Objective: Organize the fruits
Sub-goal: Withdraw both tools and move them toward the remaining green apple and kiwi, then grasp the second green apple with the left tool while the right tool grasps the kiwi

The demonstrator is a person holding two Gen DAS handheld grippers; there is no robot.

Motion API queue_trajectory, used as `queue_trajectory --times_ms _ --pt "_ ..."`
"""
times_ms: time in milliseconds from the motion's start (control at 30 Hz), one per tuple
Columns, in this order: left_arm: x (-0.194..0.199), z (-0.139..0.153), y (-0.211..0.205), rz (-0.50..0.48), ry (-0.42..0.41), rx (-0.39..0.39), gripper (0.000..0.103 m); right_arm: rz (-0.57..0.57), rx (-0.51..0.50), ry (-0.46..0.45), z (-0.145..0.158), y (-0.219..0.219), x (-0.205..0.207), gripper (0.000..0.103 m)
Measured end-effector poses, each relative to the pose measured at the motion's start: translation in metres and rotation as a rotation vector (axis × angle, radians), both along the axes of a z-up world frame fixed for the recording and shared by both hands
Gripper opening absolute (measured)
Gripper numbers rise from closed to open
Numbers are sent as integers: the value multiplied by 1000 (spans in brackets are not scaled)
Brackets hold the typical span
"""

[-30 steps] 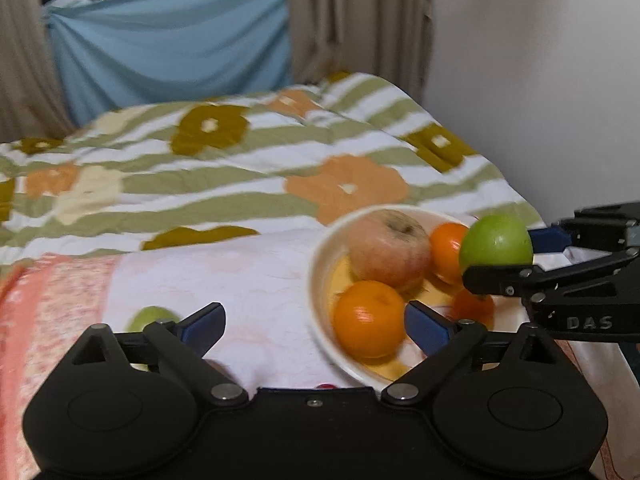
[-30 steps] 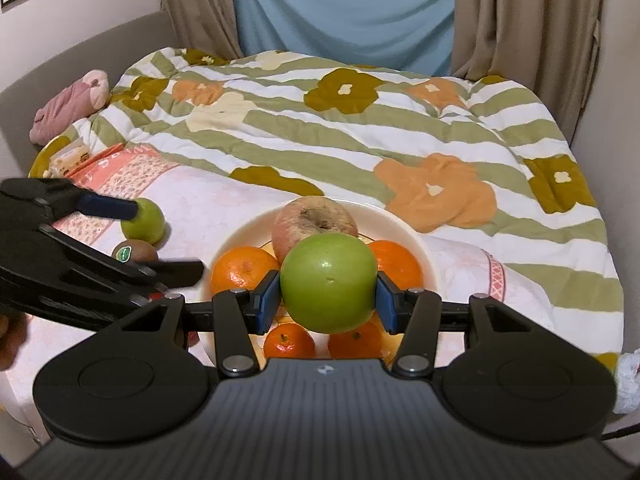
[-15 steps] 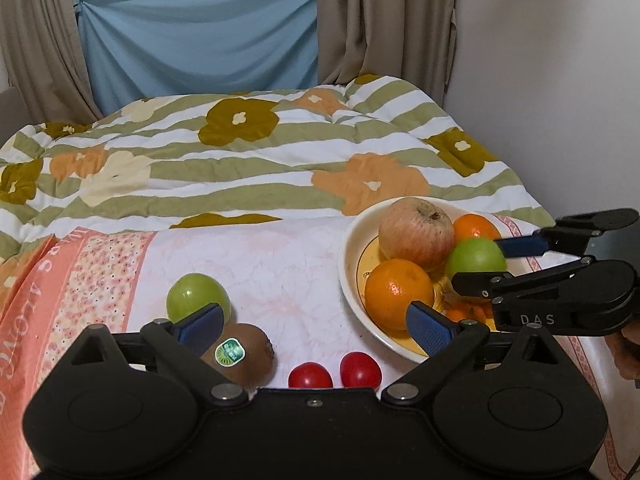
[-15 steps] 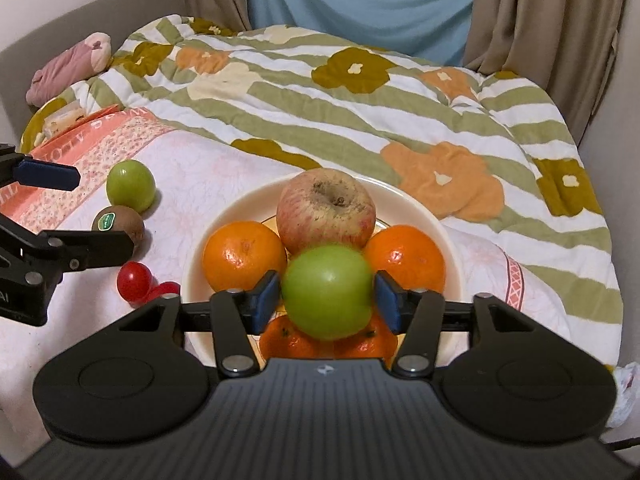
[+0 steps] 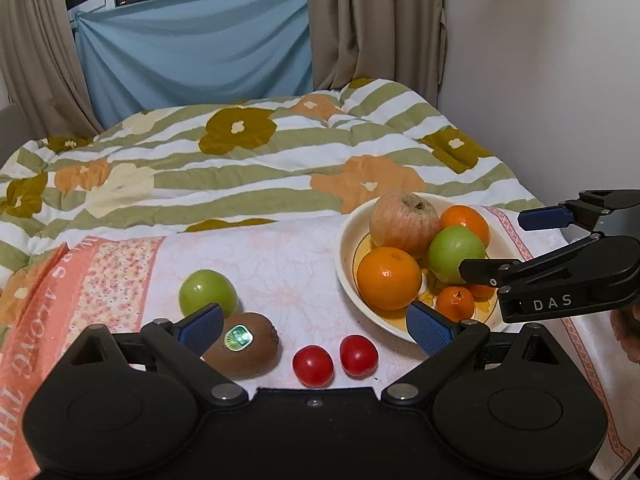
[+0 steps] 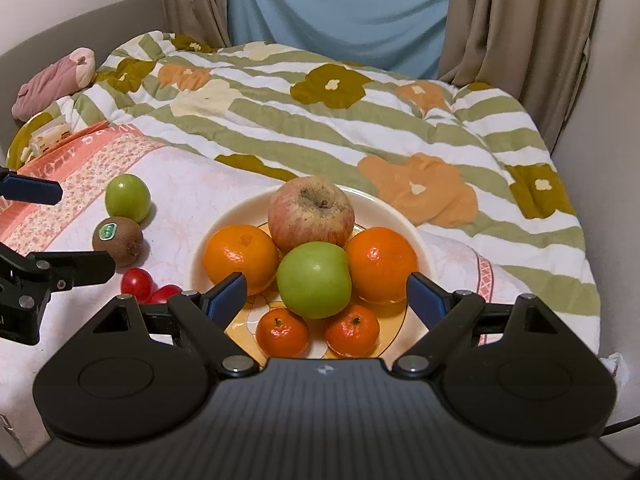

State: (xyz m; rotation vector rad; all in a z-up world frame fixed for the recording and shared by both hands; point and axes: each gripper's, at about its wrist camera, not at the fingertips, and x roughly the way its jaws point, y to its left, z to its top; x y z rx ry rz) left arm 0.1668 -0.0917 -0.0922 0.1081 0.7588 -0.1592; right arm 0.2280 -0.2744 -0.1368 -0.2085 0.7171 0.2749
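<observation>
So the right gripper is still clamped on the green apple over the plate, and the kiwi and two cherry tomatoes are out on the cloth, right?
Not quite. In the right wrist view the right gripper is open, and the green apple rests in the plate. The kiwi and two cherry tomatoes are on the cloth.

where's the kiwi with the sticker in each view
Left wrist: the brown fuzzy kiwi with a green sticker lies low and left of centre, beside the left finger pad.
Right wrist: it lies at the left edge, mid-height.
Shared landmark: the loose green apple just behind the kiwi on the pink cloth.
</observation>
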Motion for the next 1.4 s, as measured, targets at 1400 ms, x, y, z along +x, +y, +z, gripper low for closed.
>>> queue_trajectory --times_ms 1400 --pt "16 0 139 -228 -2 10 100 -225 68 17 0 139 -70 102"
